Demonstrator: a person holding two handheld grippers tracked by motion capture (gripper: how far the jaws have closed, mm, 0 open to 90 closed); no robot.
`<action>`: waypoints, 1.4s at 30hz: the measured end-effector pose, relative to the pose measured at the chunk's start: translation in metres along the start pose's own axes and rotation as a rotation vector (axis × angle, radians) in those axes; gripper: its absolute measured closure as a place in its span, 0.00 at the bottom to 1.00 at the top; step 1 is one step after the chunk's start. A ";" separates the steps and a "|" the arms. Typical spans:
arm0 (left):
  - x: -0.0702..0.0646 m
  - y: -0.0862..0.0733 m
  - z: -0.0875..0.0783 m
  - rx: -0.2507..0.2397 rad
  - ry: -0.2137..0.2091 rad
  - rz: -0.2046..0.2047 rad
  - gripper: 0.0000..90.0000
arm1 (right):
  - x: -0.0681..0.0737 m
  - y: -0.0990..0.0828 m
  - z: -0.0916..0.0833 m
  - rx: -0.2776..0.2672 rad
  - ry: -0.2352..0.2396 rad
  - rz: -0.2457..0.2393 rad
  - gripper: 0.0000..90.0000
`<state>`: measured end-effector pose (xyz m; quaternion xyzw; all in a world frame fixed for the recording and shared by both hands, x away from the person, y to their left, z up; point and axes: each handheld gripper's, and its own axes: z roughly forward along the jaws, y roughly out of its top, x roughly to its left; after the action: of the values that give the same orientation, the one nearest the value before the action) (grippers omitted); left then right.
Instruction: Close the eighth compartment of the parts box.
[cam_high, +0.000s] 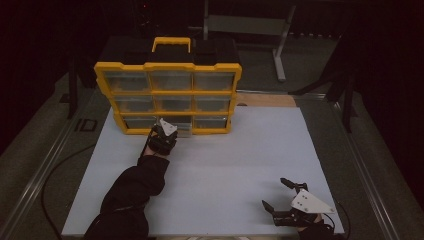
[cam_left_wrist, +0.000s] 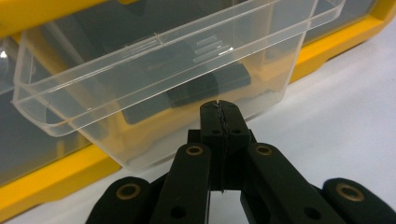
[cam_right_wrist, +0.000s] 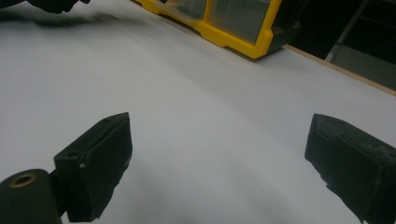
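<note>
Jaws of the left hand-held gripper (cam_left_wrist: 219, 122) stand pressed together, their tips meeting at the front wall of a clear plastic drawer (cam_left_wrist: 154, 88); whether they pinch a thin lip or handle of that drawer cannot be told. The drawer is the middle one of the bottom row in the yellow organizer (cam_high: 168, 95), and it sits partly drawn out of its slot, tilted over the white surface (cam_high: 225, 170). Dark flat pieces lie inside it, seen through the wall. The step in hand looks like sliding this drawer, most likely pulling it open. The next move calls for a straight, level draw toward the person, so the drawer does not jam or tip. The right hand-held gripper (cam_high: 280, 195) rests near the front right corner of the surface, jaws spread wide and empty, well apart from the organizer.
</note>
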<state>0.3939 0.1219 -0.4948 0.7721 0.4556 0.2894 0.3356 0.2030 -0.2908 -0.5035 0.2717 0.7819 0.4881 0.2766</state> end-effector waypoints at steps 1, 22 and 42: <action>0.000 0.001 0.001 0.000 0.000 -0.001 1.00 | 0.000 0.000 0.000 -0.001 0.000 -0.001 0.08; 0.007 0.012 0.026 0.004 0.024 0.010 1.00 | -0.001 -0.001 -0.001 -0.001 -0.006 0.005 0.08; 0.005 0.013 0.028 0.005 -0.011 0.013 1.00 | -0.001 -0.001 0.000 -0.002 -0.003 0.007 0.08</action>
<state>0.4234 0.1143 -0.5013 0.7773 0.4495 0.2863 0.3343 0.2036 -0.2922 -0.5042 0.2746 0.7801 0.4895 0.2765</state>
